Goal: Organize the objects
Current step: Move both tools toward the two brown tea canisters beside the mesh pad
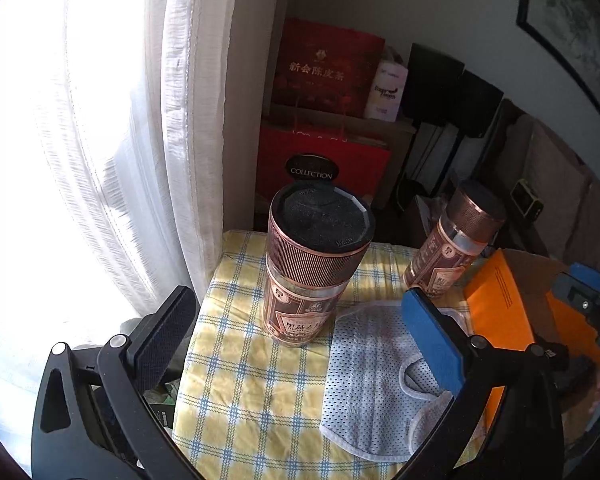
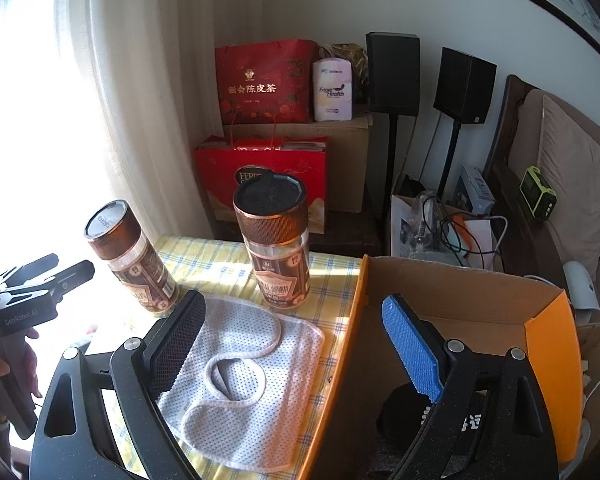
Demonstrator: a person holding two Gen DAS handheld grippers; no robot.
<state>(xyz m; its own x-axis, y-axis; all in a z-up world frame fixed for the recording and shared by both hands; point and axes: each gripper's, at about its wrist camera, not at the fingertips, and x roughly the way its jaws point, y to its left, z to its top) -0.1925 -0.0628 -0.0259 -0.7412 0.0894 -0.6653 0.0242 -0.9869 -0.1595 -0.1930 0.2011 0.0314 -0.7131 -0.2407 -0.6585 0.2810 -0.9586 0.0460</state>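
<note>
Two copper-lidded jars stand on the yellow checked tablecloth (image 1: pixel 240 364): one jar (image 1: pixel 314 268) straight ahead of my left gripper (image 1: pixel 300 344), the other jar (image 1: pixel 456 248) further right. My left gripper is open, with nothing between its fingers. A white mesh bib (image 1: pixel 376 380) lies flat beside its blue pad. In the right wrist view my right gripper (image 2: pixel 296 348) is open and empty, above the mesh bib (image 2: pixel 252 376) and the rim of a cardboard box with orange flaps (image 2: pixel 464 308). Both jars (image 2: pixel 134 260) (image 2: pixel 278 248) stand beyond it. A hand holds the left gripper (image 2: pixel 48 276) at the left edge.
A white curtain (image 1: pixel 112 140) hangs at the left by the table edge. Red gift bags (image 2: pixel 264 80) and a carton stand behind the table, with two black speakers (image 2: pixel 464 84) on stands and a sofa (image 2: pixel 560 168) at the right. A dark object (image 2: pixel 404 412) lies inside the box.
</note>
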